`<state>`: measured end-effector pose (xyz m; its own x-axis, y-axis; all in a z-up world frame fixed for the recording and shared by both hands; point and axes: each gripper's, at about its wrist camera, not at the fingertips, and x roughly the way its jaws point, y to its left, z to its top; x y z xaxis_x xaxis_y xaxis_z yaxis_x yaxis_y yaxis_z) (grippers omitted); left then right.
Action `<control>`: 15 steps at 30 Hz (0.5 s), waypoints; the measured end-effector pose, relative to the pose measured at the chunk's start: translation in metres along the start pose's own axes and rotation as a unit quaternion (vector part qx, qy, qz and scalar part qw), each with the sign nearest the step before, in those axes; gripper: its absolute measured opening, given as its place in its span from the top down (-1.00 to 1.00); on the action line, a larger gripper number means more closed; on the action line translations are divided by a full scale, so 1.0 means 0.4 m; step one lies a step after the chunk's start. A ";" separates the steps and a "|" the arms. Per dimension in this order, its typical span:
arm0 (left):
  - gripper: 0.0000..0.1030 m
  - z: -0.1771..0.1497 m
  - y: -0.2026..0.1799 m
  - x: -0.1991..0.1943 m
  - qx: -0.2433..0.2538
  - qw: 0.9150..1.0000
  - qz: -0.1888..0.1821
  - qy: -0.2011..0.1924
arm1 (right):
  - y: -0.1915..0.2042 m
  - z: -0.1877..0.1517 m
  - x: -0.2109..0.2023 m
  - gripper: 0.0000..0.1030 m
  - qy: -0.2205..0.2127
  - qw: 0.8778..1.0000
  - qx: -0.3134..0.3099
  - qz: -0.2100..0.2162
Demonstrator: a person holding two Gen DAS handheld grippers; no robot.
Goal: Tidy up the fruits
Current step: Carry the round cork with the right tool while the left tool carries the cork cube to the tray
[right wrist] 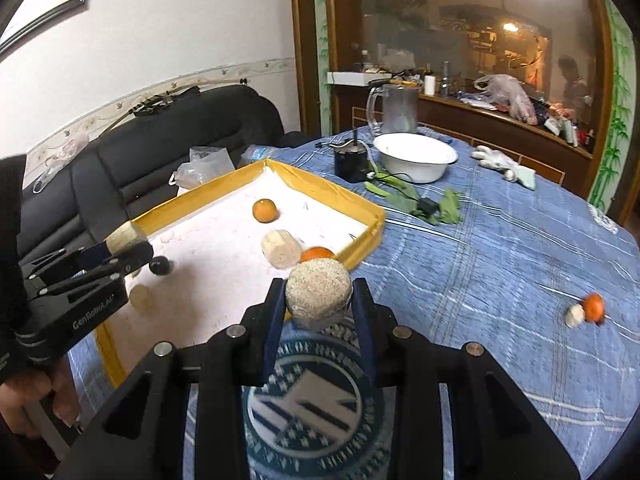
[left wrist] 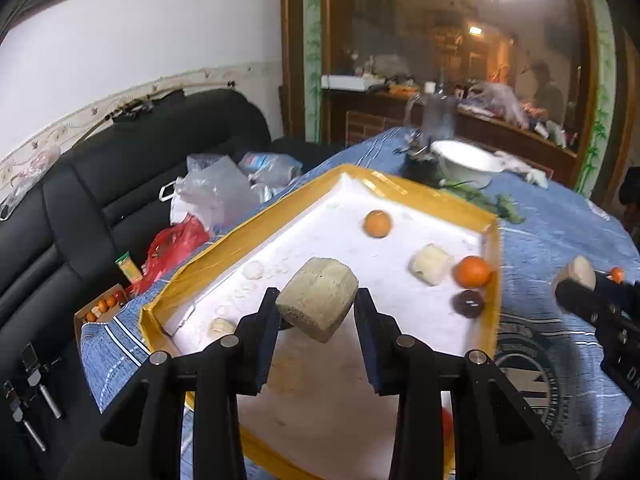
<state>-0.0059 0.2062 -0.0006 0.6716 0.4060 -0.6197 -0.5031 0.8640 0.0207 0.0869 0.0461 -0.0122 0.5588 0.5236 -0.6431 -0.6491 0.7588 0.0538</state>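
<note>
We clamp a beige chunk (left wrist: 318,300) in our left gripper (left wrist: 316,304) above the tray (left wrist: 224,248), while our right gripper (right wrist: 320,300) pinches another chunk (right wrist: 319,295) between part-open jaws.

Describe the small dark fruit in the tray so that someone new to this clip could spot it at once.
Start at the yellow-rimmed white tray on the blue tablecloth. Along its right-hand rim in the left wrist view, a small dark round fruit lies just below an orange tangerine. It is the only near-black piece; its neighbours are orange or pale.
</note>
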 end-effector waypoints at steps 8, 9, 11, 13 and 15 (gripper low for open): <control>0.29 0.013 0.023 0.077 0.005 0.999 0.014 0.050 | 0.026 0.057 0.145 0.31 0.037 0.999 -0.016 0.005; 0.29 0.017 0.024 0.085 0.003 0.998 0.015 0.055 | 0.024 0.064 0.162 0.31 0.041 0.999 -0.014 0.006; 0.29 0.024 0.026 0.096 0.001 0.998 0.014 0.063 | 0.018 0.076 0.186 0.31 0.045 0.999 -0.011 0.006; 0.29 0.031 0.027 0.104 0.001 0.998 0.016 0.066 | 0.014 0.093 0.211 0.31 0.049 0.999 -0.008 0.005; 0.29 0.037 0.026 0.116 0.004 0.997 0.019 0.071 | 0.007 0.109 0.231 0.31 0.053 0.999 -0.003 0.006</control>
<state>0.0282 0.2384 -0.0174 0.5680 0.3930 -0.7232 -0.5219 0.8514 0.0527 0.1591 0.1135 -0.0383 0.4944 0.4881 -0.7193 -0.6582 0.7507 0.0569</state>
